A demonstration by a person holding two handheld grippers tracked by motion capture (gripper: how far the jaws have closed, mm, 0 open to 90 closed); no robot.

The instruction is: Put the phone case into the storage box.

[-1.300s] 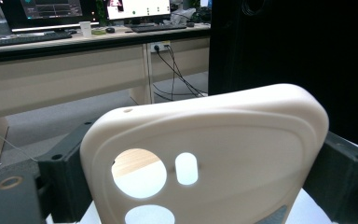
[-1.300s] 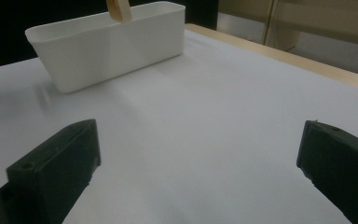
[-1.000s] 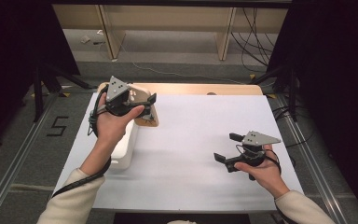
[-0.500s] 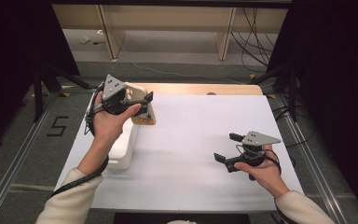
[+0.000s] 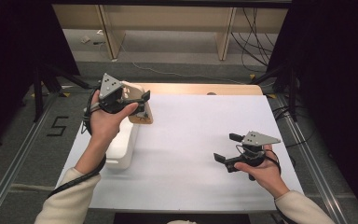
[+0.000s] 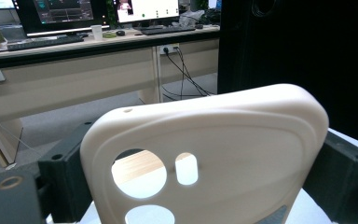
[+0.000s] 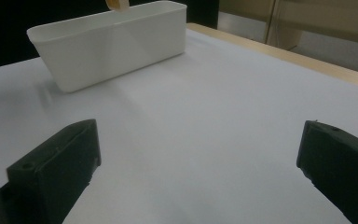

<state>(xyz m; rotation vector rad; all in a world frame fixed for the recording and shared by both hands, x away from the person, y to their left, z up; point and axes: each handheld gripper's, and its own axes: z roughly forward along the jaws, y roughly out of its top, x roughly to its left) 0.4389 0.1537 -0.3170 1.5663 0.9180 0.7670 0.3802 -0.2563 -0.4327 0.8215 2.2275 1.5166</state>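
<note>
Your left gripper (image 5: 137,102) pinches the phone case (image 6: 205,154) above the bin's (image 5: 121,149) far end, your right gripper (image 5: 224,148) gapes empty well right of it; a loosened squeeze could drop the case outside.

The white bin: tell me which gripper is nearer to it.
Left. The left gripper hangs above the far end of the white bin, clamped on a cream phone case. The right gripper rests open across the table, well apart from the bin.
</note>
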